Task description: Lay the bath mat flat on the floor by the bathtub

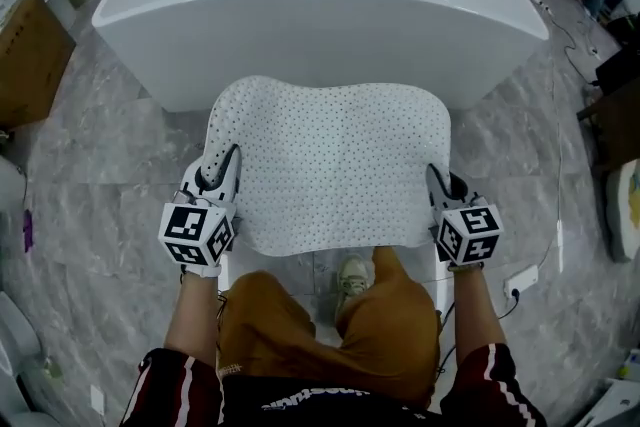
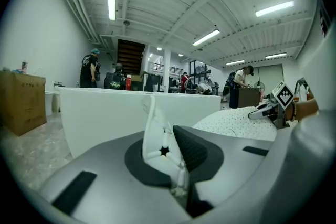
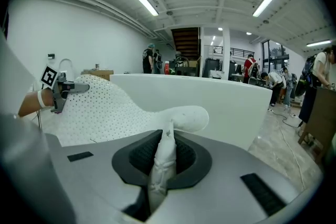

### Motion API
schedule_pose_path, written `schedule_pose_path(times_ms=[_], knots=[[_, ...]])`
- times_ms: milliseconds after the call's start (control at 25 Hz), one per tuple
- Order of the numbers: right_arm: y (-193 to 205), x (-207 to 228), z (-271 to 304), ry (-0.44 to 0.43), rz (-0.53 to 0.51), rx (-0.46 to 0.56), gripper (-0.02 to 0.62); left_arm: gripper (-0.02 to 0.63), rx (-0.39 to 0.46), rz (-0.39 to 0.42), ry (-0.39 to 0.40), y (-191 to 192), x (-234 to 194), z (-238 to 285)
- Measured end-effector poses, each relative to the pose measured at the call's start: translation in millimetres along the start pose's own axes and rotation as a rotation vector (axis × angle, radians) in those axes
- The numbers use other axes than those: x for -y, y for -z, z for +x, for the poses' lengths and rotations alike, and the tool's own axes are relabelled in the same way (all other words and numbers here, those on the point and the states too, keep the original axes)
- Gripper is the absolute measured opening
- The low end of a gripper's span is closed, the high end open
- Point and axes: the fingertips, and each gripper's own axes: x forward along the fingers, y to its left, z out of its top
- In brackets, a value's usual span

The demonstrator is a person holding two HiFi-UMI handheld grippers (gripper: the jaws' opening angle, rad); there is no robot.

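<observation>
The white, perforated bath mat (image 1: 330, 165) is hanging spread out between the two tools, in front of the bathtub (image 1: 300, 65) and above the grey marble-patterned floor (image 1: 110, 205). Its far edge is lying close to the tub's outer wall. Whether any part of it is touching the floor cannot be made out. The mat is bulging upward in the middle and curling at its corners.

The left tool (image 1: 222, 177) is pinching the mat's near left corner. In the left gripper view a folded flap of mat is standing up between its closed jaws. The right tool (image 1: 440, 185) is clamping the near right corner. In the right gripper view the jaws are squeezing a bunched fold of mat, with its rounded corner poking out beyond them.

The person is crouching behind the mat in tan trousers, one pale shoe (image 1: 350, 277) showing under its near edge. A cardboard box (image 1: 30, 55) is standing on the floor to the tub's left, and a white power strip (image 1: 522, 281) is lying to the right. People are standing in the workshop beyond the tub.
</observation>
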Motion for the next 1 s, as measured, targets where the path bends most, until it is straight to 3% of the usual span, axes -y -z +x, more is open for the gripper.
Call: schedule_pose_path(times_ms=[120, 280, 520, 1000], knots=[[21.1, -0.7, 6.0, 0.010, -0.013, 0.007, 0.046, 0.031, 0.016, 0.018, 0.019, 15.3, 4.3, 6.7], [38.6, -1.1, 14.0, 0.020, -0.019, 0.020, 0.046, 0.031, 0.034, -0.048, 0.045, 30.4, 4.1, 15.5], [60.8, 12.2, 33.2, 0.044, 0.025, 0.021, 0.045, 0.031, -0.014, -0.153, 0.021, 57.9, -14.7, 34.6], [106.6, 35.6, 112.8, 0.016, 0.021, -0.038, 0.046, 0.031, -0.100, -0.126, -0.044, 116.8, -36.8, 90.1]])
